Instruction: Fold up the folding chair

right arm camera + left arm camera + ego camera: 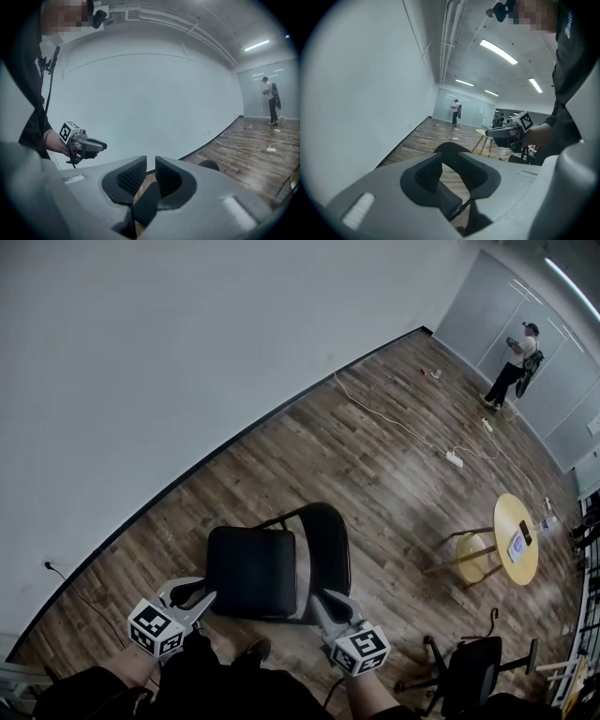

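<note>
1. Wooden plank flooring (375,442) is running from the person's feet to a plain white wall (187,334).
2. Two grippers are reaching forward, one in each hand, each carrying a marker cube.
3. One left gripper (207,595) is hovering by the near left corner of the seat. Its jaws are standing clearly spread and pinching nothing, and part of the chair is showing through the gap.
4. One right gripper (315,597) is pointing at the seat's near right corner. Its jaws are sitting only a narrow slit apart and clamping nothing. Whether either gripper is touching the frame cannot be told.
5. One black folding chair (251,568) is standing unfolded just beyond both grippers, with its seat lying flat and its backrest rising on the far side.
6. One black office chair (472,664) is standing to the right, well apart from the folding chair.
7. One round yellow table (514,535) is standing farther right, carrying a small flat device.
8. One white power strip (455,459) is lying mid-floor with a white cable trailing from it.
9. One person (517,365) is standing far off by the glass partition.
</note>
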Available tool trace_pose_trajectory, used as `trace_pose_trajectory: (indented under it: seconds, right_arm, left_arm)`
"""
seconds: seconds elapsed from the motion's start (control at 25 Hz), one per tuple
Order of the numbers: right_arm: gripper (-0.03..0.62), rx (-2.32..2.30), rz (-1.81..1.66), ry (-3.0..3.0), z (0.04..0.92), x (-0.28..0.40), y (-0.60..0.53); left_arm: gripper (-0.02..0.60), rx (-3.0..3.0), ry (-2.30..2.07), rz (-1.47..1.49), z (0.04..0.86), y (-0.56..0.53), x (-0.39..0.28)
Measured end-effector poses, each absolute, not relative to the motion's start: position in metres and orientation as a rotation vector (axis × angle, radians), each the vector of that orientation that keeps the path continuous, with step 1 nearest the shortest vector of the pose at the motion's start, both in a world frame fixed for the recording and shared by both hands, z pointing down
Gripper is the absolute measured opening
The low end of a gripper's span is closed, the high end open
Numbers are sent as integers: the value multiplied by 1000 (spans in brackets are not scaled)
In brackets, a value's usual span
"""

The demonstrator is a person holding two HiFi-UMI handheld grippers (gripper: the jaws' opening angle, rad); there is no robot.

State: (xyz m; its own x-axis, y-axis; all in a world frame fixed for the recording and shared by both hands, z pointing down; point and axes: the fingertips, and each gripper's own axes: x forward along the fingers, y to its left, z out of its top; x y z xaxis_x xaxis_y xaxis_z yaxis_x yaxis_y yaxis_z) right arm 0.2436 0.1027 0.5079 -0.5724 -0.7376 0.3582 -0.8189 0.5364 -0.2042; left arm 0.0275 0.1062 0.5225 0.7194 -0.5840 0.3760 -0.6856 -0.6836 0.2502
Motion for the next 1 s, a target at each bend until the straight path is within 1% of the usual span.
trace_pose_trajectory:
  seconds: [0.12,0.36,0.52,0.64,0.92,1.0]
  right_arm:
    - [60,1370,532,-2484,518,253,91]
    - [86,1477,531,-2366,527,269,73]
    - [100,1526,539,-2283,537,279,64]
    - [107,1574,574,-2229,547,289,60]
    - [178,1656,668,-2073,576,320,53]
    - [181,1661,682,-2038,584,327,54]
  left_arm:
    - [117,2528,-1008,396,543,88,10]
    - [161,2479,-998,440,583,59,-16]
    - [189,2450,-950,495,617,46,-23]
    - [198,2411,-920,531,645,38,-26]
    - [247,2317,-852,645,707,28,-34]
    - [256,2286,-844,663,721,26,-37]
